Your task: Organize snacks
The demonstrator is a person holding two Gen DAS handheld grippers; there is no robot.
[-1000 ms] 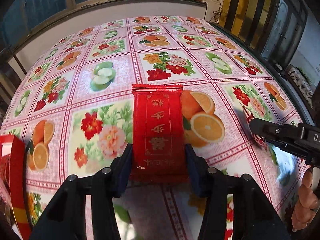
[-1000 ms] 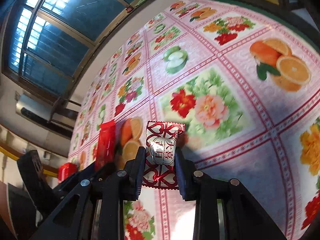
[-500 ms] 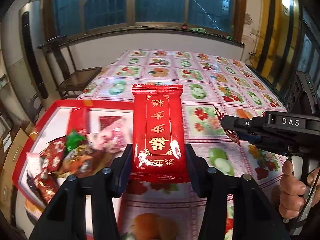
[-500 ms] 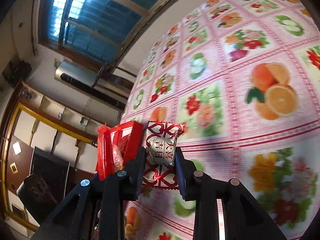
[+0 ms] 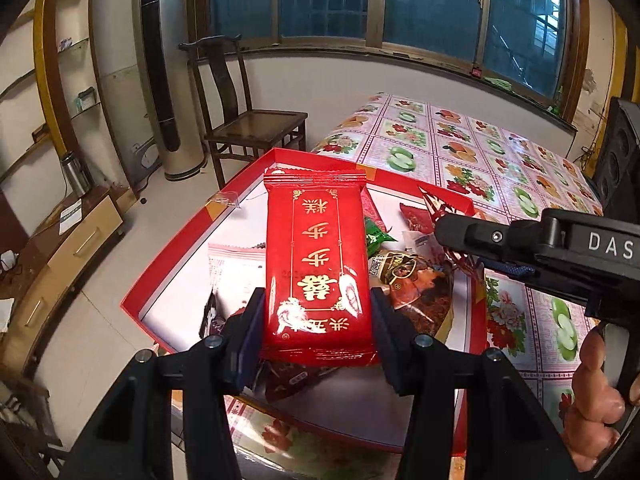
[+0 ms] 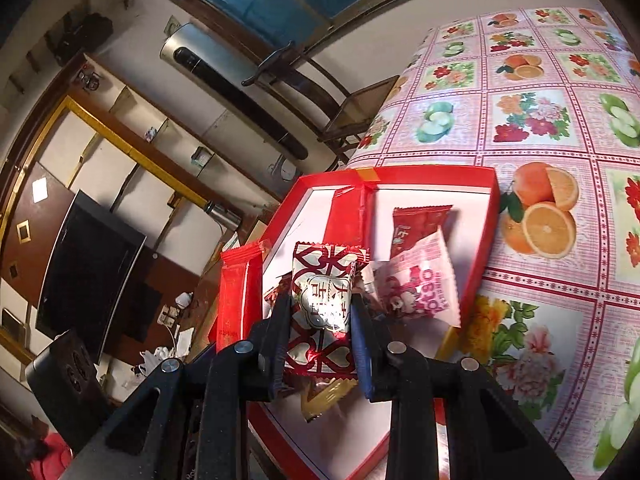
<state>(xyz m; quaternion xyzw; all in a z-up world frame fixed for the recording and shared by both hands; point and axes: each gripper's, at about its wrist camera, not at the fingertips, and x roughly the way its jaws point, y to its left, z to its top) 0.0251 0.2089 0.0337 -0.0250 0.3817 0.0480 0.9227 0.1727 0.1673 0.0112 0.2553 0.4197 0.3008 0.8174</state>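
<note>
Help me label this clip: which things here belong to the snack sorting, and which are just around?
Job:
left gripper holding red packet
right gripper holding heart-patterned candy
red box
pink snack bag

Just around:
wooden chair
television

Both tongs are clamped tight: the left tongs (image 5: 318, 314) point forward, the right tongs (image 6: 320, 320) cross in front.

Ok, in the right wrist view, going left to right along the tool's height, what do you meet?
TV → long red packet → heart-pattern candy in the right tool → pink packet → red box wall → orange print on the tablecloth.
</note>
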